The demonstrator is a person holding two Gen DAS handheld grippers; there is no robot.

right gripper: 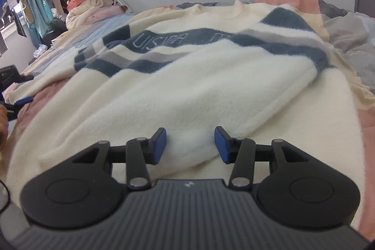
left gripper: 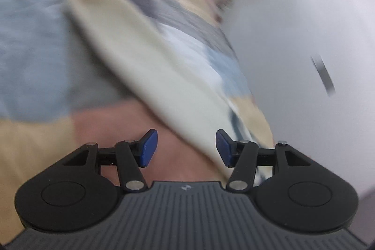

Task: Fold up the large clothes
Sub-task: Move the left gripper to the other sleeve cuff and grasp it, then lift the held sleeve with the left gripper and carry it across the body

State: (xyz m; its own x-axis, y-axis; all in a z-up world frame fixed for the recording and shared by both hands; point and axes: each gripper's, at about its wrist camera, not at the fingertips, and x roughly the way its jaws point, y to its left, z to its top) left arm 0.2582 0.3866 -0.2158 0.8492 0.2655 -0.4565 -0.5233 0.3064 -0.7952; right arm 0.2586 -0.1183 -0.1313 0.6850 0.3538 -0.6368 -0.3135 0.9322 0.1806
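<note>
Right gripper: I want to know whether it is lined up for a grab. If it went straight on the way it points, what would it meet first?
Probably the cream sweater: the right gripper stands open over its folded white fleece, just ahead.

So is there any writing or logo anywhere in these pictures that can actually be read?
"UISITA", roughly: pale letters on the dark blue stripe of the cream sweater; the reading is uncertain.
A second word further right on that stripe: folded over, unreadable.
A small logo on each tool's grey base: too small to read.
Left wrist view: blurred, nothing readable.
</note>
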